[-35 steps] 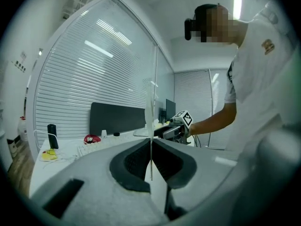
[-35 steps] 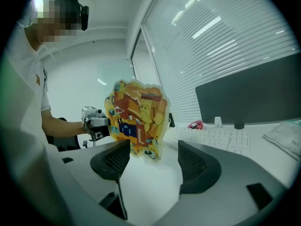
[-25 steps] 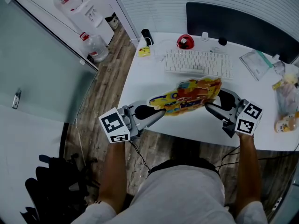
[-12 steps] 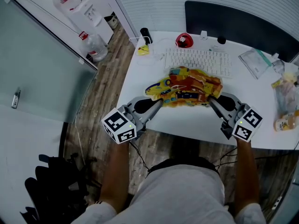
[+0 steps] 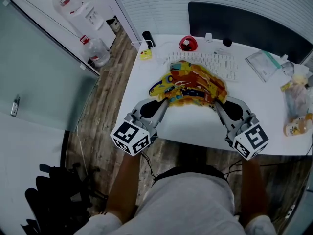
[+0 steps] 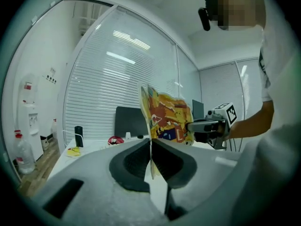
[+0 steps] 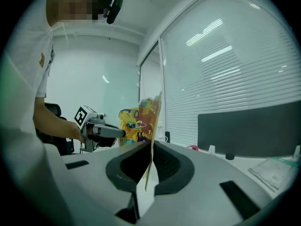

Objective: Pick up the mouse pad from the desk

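Two pinches hold the mouse pad [image 5: 191, 84]. The left gripper [image 5: 164, 101] is clamped on its edge at about 8 o'clock. The right gripper [image 5: 215, 104], whose jaws have just been closing, is squeezed onto the edge at about 4 o'clock. Both gripper views show the thin sheet caught between the pads. The pad appears raised and tilted above the middle of the desk [image 5: 195, 126], with its far edge over the keyboard [image 5: 226, 67] at 12 o'clock.

To lift well, both hands should probably rise together and keep their spacing, so the floppy sheet neither buckles nor slides out of either pinch, and so it clears the keyboard.

The desk is white and smooth. A dark monitor [image 5: 244, 26] stands at 12 o'clock, a red object [image 5: 185, 44] at 11 and a clear plastic bag [image 5: 264, 65] at 2. Wooden floor [image 5: 105, 99] and a water dispenser [image 5: 78, 6] lie off at 10 o'clock, with blinds [image 5: 161, 4] behind the desk
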`<state>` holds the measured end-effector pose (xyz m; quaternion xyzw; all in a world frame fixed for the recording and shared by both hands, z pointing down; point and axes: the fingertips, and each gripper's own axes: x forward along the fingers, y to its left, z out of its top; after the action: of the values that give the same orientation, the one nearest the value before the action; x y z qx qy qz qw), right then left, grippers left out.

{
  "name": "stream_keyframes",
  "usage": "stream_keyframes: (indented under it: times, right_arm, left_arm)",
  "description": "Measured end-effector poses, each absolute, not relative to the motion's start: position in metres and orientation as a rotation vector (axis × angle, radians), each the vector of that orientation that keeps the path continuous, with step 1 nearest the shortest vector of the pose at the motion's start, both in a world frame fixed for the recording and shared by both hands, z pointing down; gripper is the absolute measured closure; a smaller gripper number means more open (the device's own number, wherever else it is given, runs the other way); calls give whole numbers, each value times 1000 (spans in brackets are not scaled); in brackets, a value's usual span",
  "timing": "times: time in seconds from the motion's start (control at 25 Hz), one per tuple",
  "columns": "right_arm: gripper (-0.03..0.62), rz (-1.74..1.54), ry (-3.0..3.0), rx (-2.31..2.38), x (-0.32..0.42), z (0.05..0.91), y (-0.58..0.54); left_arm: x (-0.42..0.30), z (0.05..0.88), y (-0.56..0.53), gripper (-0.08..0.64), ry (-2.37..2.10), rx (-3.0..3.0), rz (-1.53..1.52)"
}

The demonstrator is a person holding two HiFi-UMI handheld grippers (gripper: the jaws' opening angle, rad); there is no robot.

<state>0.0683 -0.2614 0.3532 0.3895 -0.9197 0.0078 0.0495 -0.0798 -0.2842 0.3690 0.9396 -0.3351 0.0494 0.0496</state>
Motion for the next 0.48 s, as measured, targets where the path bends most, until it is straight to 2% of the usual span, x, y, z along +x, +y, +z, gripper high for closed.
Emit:
stream_keyframes:
  times: [0.48]
  right_arm:
    - [572, -50, -2780, 1316, 83, 328, -262]
  left_arm:
    - [-65, 344, -284, 537, -1187, 2909, 90]
